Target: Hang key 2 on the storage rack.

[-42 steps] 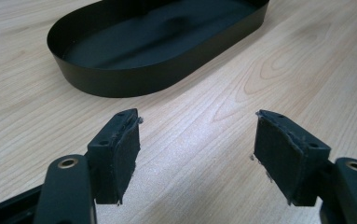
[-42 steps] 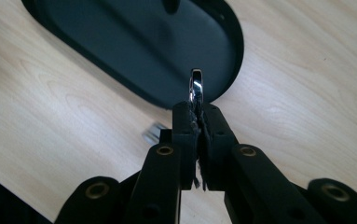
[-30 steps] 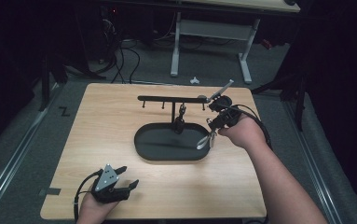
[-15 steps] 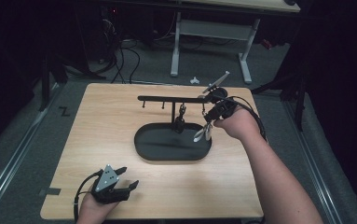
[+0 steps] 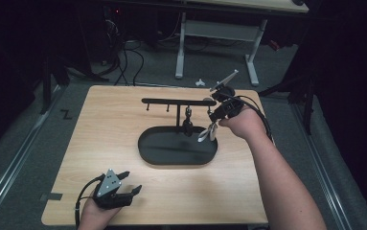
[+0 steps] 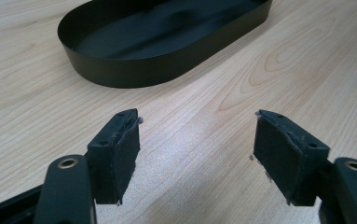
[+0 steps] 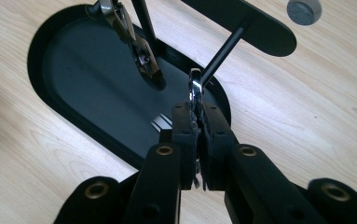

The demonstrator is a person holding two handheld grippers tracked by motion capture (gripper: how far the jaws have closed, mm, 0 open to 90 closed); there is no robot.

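Near edge first: my left gripper (image 5: 123, 189) rests on the tabletop (image 5: 99, 143) at the near left, jaws standing wide apart with nothing between them, well clear of the work. Further in sits the black oval tray (image 5: 147, 152), and over its right end my right gripper (image 5: 213, 125) has its jaws clamped tight on a small silvery key (image 5: 207, 134), just below the right tip of the hanger bar (image 5: 171, 101). Here's the worry: the jaws pinch only the key's lower part, so a nudge against a peg could twist it in the pads and drop it into the tray, or onto the tabletop. Another bunch (image 7: 134, 42) hangs close by near the post, and a careless swing of mine could set it rocking or knock it off. From the high view I get the whole layout, both hands, the rack's row of pegs. The right gripper view gives what that one can't: the key's metal head (image 7: 195, 88) poking up just above the pads, right against a thin peg (image 7: 223, 51), and a round grey disc (image 7: 304, 10) on the wood beyond. The left gripper view adds the tray's near wall (image 6: 167, 70).
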